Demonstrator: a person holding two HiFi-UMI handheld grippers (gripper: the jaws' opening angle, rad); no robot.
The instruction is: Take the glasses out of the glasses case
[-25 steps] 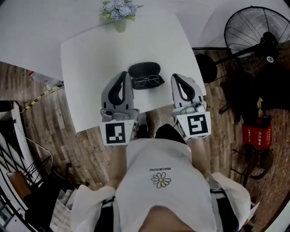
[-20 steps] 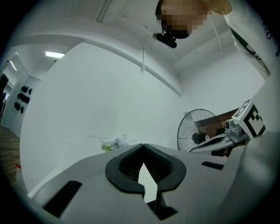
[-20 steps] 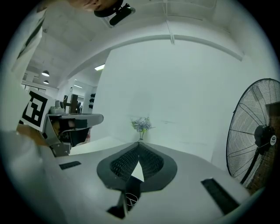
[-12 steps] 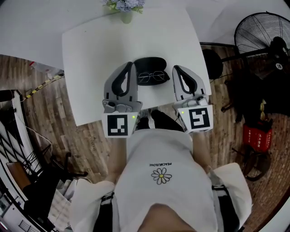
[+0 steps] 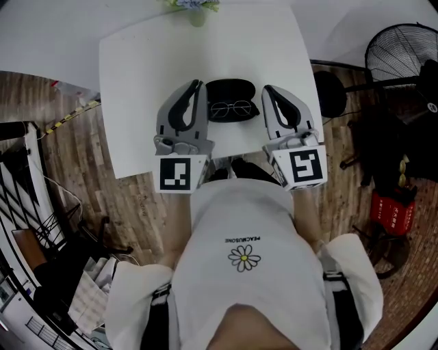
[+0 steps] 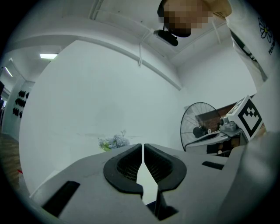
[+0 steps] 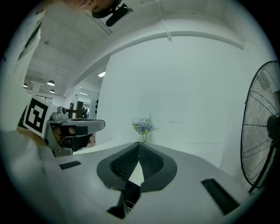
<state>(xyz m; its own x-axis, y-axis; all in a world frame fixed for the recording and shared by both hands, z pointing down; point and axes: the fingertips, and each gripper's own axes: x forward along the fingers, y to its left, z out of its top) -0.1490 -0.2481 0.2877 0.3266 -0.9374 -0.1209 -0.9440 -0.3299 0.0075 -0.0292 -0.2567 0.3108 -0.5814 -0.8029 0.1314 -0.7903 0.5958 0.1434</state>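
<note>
White table (image 5: 137,102) fills the far part of the head view, with wooden floor (image 5: 75,150) on both sides. The left gripper (image 5: 199,83) and right gripper (image 5: 265,89) lie level on either side of the open glasses case (image 5: 230,89), each with jaws pressed together on nothing. The glasses (image 5: 230,109) lie in the case's near half. With shut tips this close, a nudge could slide the light case across the smooth top. A pinch on a lens or the thin wire frame could smear or bend it. Compared with a second ago, both grippers reach further along the case's sides, and the flowers (image 5: 195,5) have nearly left the far edge.
</note>
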